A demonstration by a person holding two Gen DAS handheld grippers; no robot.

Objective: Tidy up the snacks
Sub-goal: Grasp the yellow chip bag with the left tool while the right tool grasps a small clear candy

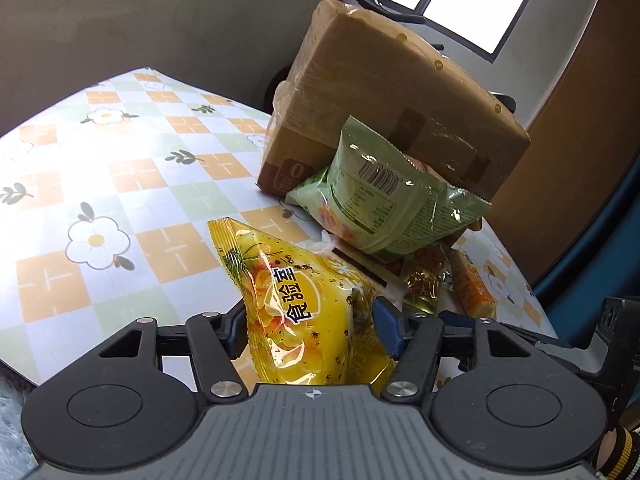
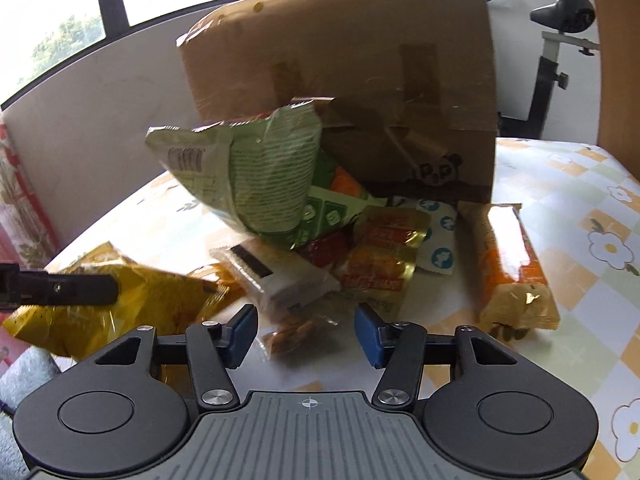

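Observation:
In the left wrist view, my left gripper (image 1: pixel 310 332) is shut on a yellow snack bag (image 1: pixel 304 300), its blue pads pressing both sides of the bag's lower half. The same yellow bag (image 2: pixel 120 300) lies at the left of the right wrist view, under a black finger of the left gripper. My right gripper (image 2: pixel 307 334) is open low over the snack pile. A small clear packet of brown nuts (image 2: pixel 296 332) lies between its pads, and neither pad touches it. A green bag (image 2: pixel 248 184) leans on top of the pile.
A taped cardboard box (image 2: pixel 360 60) stands behind the pile on the flowered tablecloth (image 2: pixel 580 208). An orange bar (image 2: pixel 516 264), a gold-red packet (image 2: pixel 380 256) and a white wrapper (image 2: pixel 288 280) lie in the heap. An exercise bike (image 2: pixel 560 40) stands beyond the table.

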